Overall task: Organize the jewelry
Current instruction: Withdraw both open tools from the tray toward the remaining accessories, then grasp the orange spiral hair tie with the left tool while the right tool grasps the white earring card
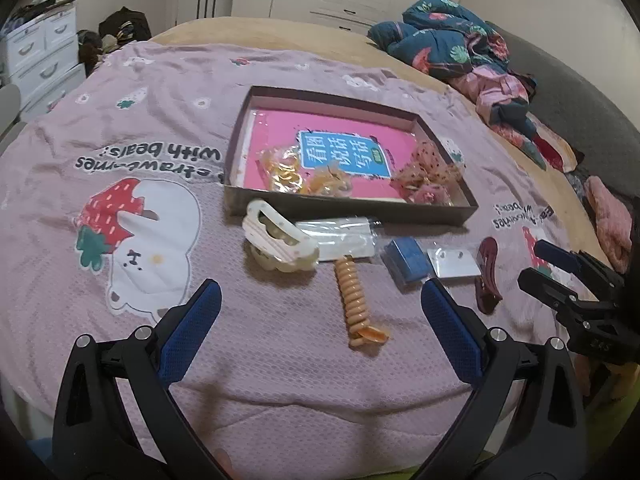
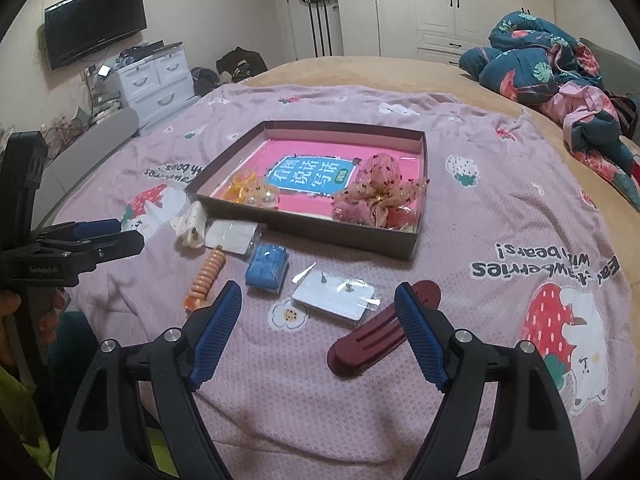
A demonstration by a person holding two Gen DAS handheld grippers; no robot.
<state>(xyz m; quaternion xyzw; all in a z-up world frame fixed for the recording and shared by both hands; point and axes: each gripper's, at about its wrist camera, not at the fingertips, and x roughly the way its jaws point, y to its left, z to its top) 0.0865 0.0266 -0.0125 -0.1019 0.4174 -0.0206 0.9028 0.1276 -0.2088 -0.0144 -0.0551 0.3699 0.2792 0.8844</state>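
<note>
A shallow dark box [image 1: 348, 209] [image 2: 320, 229] lies on the pink bedspread. It holds a pink book, orange trinkets in clear bags [image 1: 288, 172] and a sheer pink bow [image 2: 376, 188]. In front of the box lie a cream claw clip [image 1: 280, 240] [image 2: 192, 224], a clear packet [image 1: 344, 236], an orange spiral hair tie [image 1: 354, 300] [image 2: 206, 274], a blue bagged item [image 1: 406, 260] [image 2: 268, 266], an earring card [image 1: 452, 262] [image 2: 334, 294] and a maroon hair clip [image 1: 488, 276] [image 2: 372, 340]. My left gripper [image 1: 320, 292] [image 2: 128, 232] hangs open and empty over the spiral tie. My right gripper [image 2: 320, 292] [image 1: 529, 261] is open, with the maroon clip by its right finger, untouched.
A crumpled floral quilt [image 2: 560, 64] is heaped at the back right of the bed. White drawers [image 2: 156, 80] and a wall television [image 2: 94, 20] stand to the left, and wardrobes line the back wall. A pink fluffy item [image 1: 608, 220] lies at the bed's right edge.
</note>
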